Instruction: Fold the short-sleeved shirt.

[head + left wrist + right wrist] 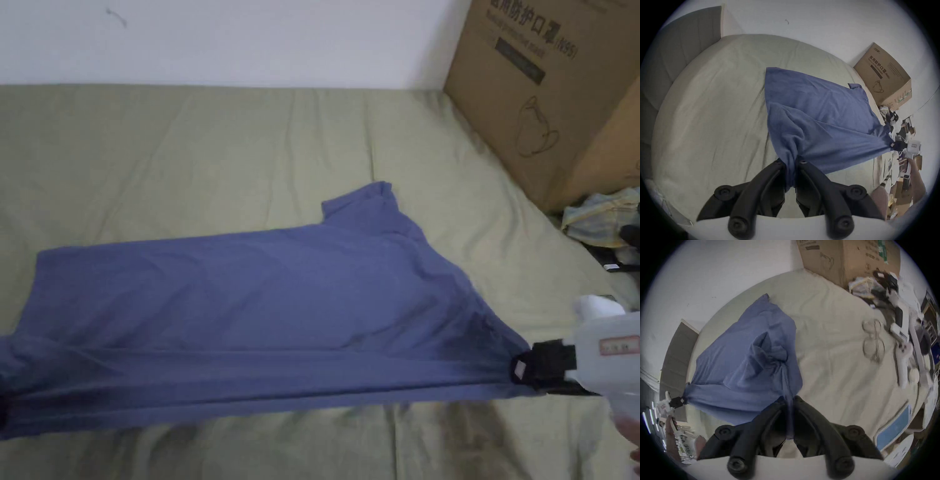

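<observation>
The blue shirt (250, 300) stretches along the bed's (187, 144) near edge, each end pinched between the closed jaws of the left tool (790, 164) and right tool (522, 369), with a cardboard box (550, 94) at the bed's far right corner.

The head view looks down across the bed (250, 137) toward the wall, while each gripper view looks along its own jaws from opposite ends, all sharing the shirt (250, 294) and box (550, 87).
</observation>
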